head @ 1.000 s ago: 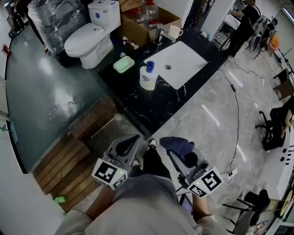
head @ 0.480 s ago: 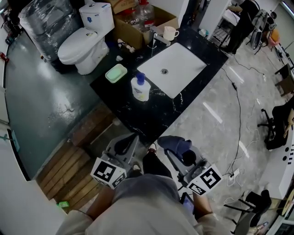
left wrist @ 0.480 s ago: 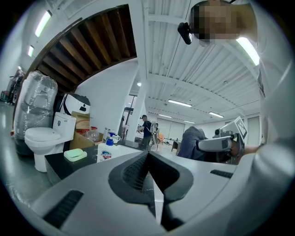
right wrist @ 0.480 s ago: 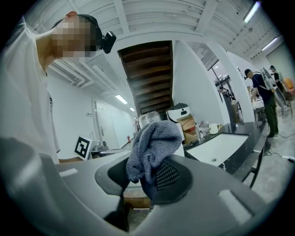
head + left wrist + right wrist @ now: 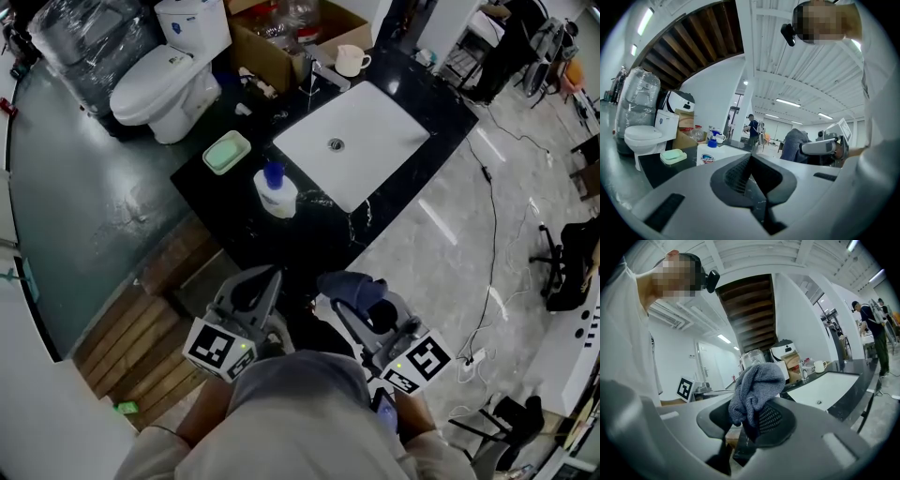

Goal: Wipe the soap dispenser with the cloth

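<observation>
The right gripper pinches the cloth, a bunched grey wad; the left gripper is pressed together on nothing. Both sit at lower centre of the head view, short of the surface. This looks like the approach step. The dispenser stands untouched at centre-left, between dish and sink. Next the cloth must meet its body — bare surface lies in front, but the left edge is near, so a hard push could tip it.
</observation>
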Available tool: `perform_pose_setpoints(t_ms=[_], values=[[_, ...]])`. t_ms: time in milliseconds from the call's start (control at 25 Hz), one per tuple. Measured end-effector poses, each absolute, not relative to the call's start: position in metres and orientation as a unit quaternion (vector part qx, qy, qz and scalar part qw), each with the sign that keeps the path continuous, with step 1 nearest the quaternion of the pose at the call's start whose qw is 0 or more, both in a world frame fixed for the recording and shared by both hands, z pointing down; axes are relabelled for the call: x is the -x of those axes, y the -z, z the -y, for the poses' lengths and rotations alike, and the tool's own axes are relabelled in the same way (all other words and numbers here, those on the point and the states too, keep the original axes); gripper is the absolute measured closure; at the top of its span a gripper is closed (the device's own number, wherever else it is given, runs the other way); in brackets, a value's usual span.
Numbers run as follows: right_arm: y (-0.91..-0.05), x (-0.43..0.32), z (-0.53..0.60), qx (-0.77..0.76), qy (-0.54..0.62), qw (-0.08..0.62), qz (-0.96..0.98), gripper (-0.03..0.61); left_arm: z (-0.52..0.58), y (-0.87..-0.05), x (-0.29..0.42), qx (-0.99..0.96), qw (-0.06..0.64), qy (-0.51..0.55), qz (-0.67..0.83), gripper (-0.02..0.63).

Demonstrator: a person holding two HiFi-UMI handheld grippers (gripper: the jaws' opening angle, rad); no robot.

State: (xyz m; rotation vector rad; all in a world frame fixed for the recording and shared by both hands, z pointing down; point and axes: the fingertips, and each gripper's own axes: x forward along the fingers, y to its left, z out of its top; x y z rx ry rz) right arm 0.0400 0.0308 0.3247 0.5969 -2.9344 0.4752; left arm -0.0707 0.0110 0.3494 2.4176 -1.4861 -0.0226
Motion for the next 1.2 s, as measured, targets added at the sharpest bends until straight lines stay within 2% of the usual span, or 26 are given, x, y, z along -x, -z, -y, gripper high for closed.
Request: perform_pose_setpoints(t_ms=[600,1200], values=[[-0.334,-0.051,0.042,-0.137,-0.155,0.045,0.977,0.478,0.047,-0.353,0.058,-0.813,0.14,-0.009,0.565,0.606],[-0.341,-0.031,0.048,-0.114,-0.16,0.035,0.98,0.477,0.058,-0.345,0.093,-0.792,0.116,-0.025,0.598,0.606]])
